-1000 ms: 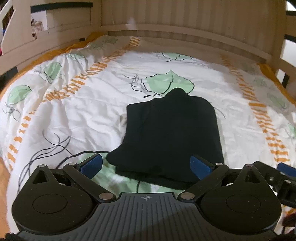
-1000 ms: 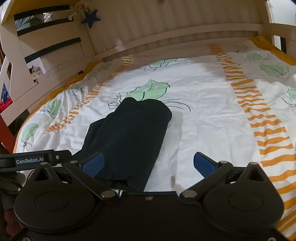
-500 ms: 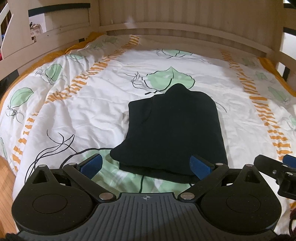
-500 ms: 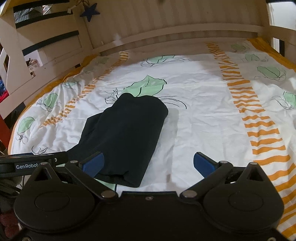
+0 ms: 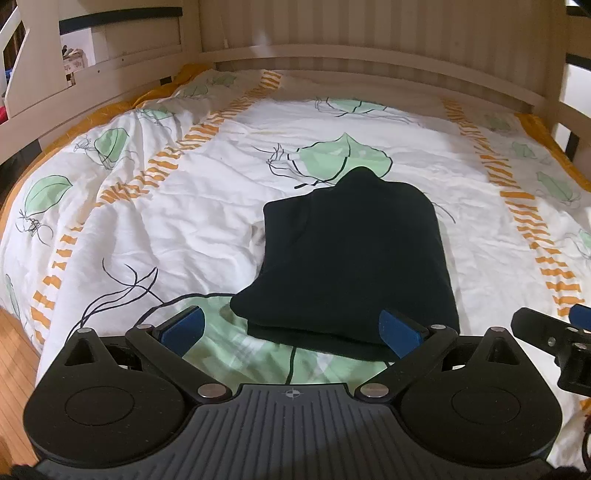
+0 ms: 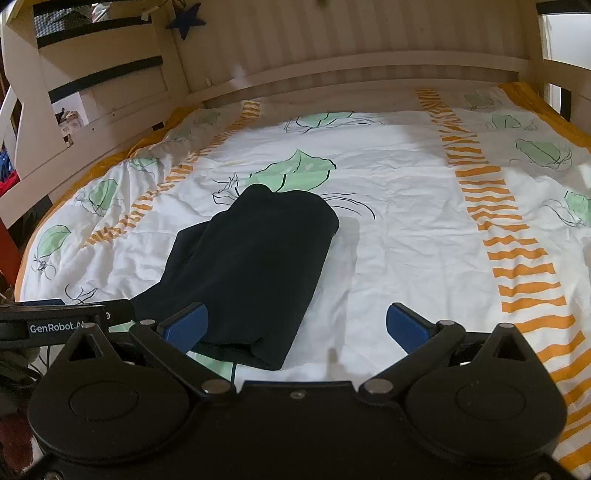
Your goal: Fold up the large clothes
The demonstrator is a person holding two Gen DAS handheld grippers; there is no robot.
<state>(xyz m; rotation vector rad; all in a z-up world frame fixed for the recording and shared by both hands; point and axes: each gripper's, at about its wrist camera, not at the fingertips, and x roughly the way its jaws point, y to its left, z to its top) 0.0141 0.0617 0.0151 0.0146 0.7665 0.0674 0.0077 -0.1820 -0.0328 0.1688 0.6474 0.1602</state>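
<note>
A black garment (image 5: 351, 258) lies folded into a compact rectangle on the bed, near its front edge; in the right wrist view the same garment (image 6: 255, 266) sits left of centre. My left gripper (image 5: 291, 330) hovers open just short of the garment's near edge, with nothing between its blue pads. My right gripper (image 6: 297, 326) is also open and empty, above the garment's near right corner and the bare quilt beside it. Part of the right gripper (image 5: 554, 339) shows at the right edge of the left wrist view.
A white quilt (image 5: 166, 221) with green leaves and orange stripes covers the bed. Wooden rails (image 5: 332, 59) close the far and left sides. Wooden floor (image 5: 14, 354) shows at the lower left. A dark blue star (image 6: 185, 22) hangs on the frame.
Both grippers have drawn back and risen a little from the garment, so it looks smaller and farther. The garment itself has not moved.
</note>
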